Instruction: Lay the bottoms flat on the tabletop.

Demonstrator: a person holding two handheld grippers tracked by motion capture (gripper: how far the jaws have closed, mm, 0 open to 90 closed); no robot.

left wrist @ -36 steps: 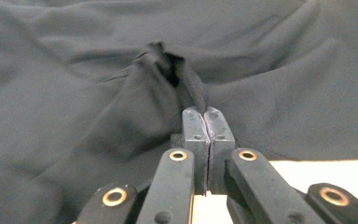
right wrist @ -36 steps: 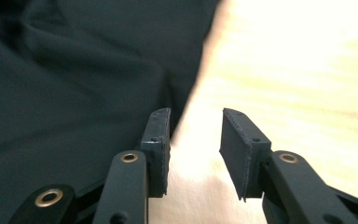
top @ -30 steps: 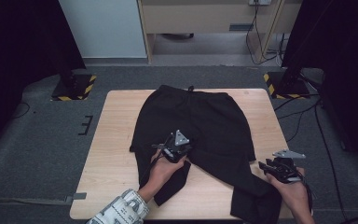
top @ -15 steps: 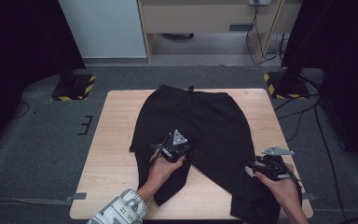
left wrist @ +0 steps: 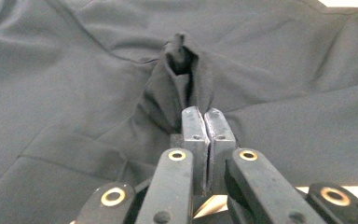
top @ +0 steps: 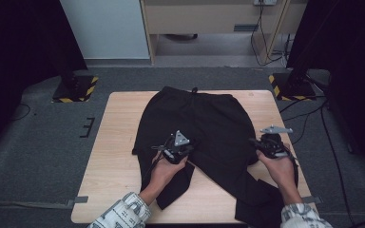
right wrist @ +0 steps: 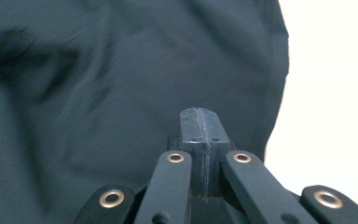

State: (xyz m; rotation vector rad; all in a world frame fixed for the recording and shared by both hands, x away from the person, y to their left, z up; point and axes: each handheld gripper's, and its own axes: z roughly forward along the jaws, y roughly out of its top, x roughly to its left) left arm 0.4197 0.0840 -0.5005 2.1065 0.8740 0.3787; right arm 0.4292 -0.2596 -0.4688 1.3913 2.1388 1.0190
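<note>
Folding the trousers [top: 195,128] on the table [top: 119,137].
Left gripper [left wrist: 200,122] pinched a fabric fold at the crotch; right gripper [right wrist: 200,122], jaws closed with nothing between, stood near the outer seam and should grip before lifting.

Black trousers [top: 195,128] on a light wooden table [top: 119,142].

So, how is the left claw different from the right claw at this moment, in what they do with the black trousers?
The left claw is shut on a pinched-up fold of the black trousers near the crotch; the right claw has just closed, with no cloth visible between its jaws. The left claw sits over the middle of the garment, while the right claw is at its outer edge, beside bare table. Both have their jaws together.
</note>
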